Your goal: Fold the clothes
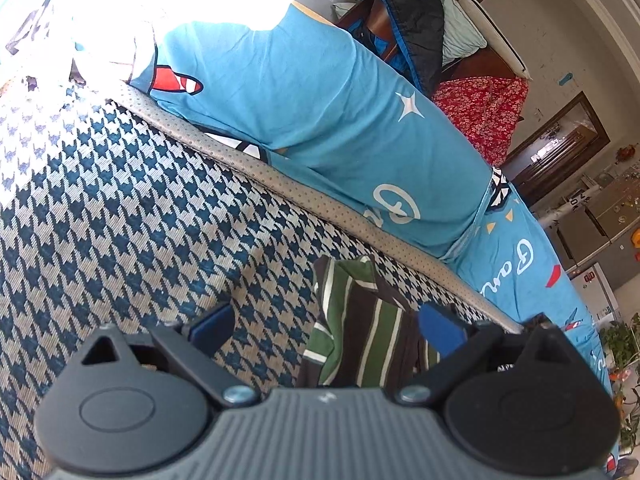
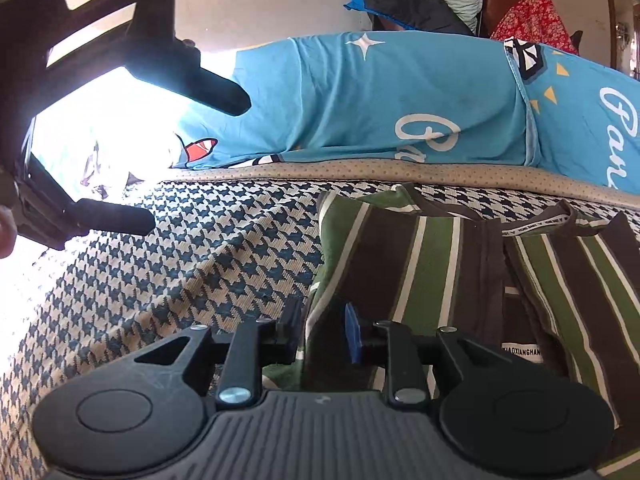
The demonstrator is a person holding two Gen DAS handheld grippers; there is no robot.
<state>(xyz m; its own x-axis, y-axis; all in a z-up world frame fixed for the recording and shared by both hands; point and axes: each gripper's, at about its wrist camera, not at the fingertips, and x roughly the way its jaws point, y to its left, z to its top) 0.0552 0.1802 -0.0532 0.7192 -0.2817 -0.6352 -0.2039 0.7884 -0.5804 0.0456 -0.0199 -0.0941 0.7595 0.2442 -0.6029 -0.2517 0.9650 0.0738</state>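
Observation:
A green, brown and white striped garment [image 2: 440,264] lies on the houndstooth bed cover [image 2: 200,264]; its collar with a printed tape faces the far side. My right gripper [image 2: 322,332] stands narrowly open at the garment's left edge, with a raised fold of cloth between its fingers and the blue pad [image 2: 353,338] showing bare. My left gripper [image 1: 326,326] is wide open, low over the cover, with the striped garment [image 1: 360,332] bunched beside its right pad [image 1: 440,326]. The left gripper [image 2: 198,162] also appears in the right wrist view, above the cover at the left.
A blue printed quilt [image 1: 320,100] lies rolled along the far edge of the bed, behind a beige dotted border [image 1: 320,204]. Beyond it are a dark jacket [image 1: 416,20], a red floral cloth [image 1: 480,116] and a wooden headboard. Cabinets and plants stand at the far right.

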